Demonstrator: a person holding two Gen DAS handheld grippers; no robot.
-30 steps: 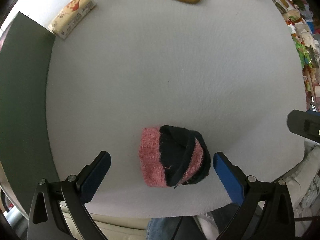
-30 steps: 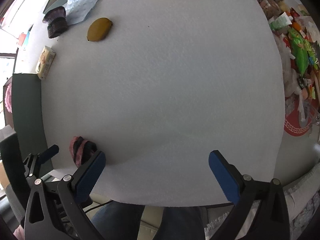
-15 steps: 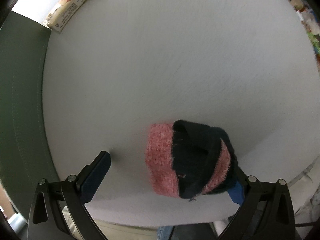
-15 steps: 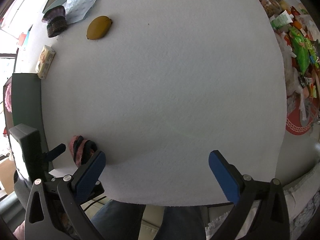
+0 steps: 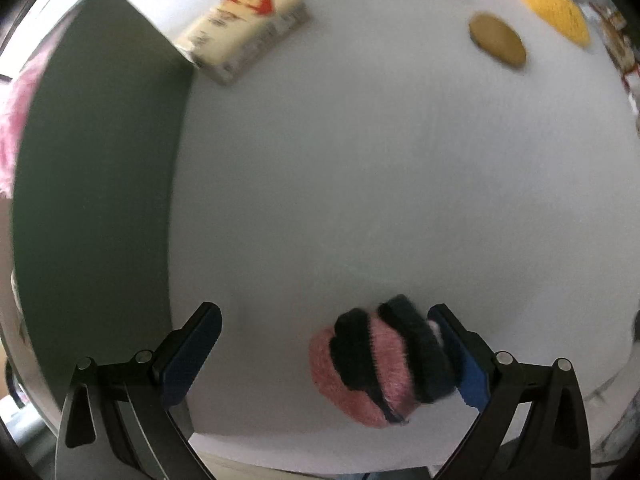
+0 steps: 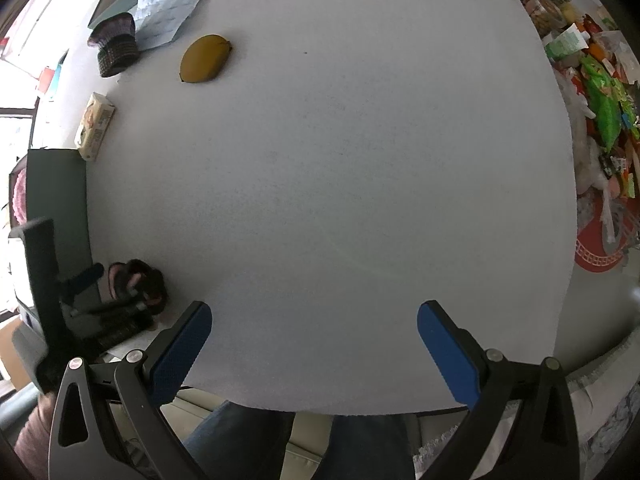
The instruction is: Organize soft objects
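A rolled pink and black knit piece (image 5: pixel 376 364) lies on the white mat near its front left edge. My left gripper (image 5: pixel 332 354) is open around it; the roll rests against the right finger (image 5: pixel 460 356), with a wide gap to the left finger. The right wrist view shows the same roll (image 6: pixel 136 280) with the left gripper (image 6: pixel 108 288) at it. My right gripper (image 6: pixel 312 340) is open and empty over the mat's front edge.
A dark green box (image 5: pixel 96 200) stands left of the mat (image 6: pixel 340 160), with pink fluffy fabric (image 5: pixel 12 120) in it. Further back are a tissue pack (image 5: pixel 244 48), a brown pouch (image 5: pixel 498 40), yellow foam netting (image 5: pixel 548 8) and a dark knit roll (image 6: pixel 116 46). Snack packets (image 6: pixel 600 100) clutter the right.
My left gripper has moved forward and turned left around the knit roll, which now lies against its right finger. The green box and tissue pack came closer. The right gripper has not moved.
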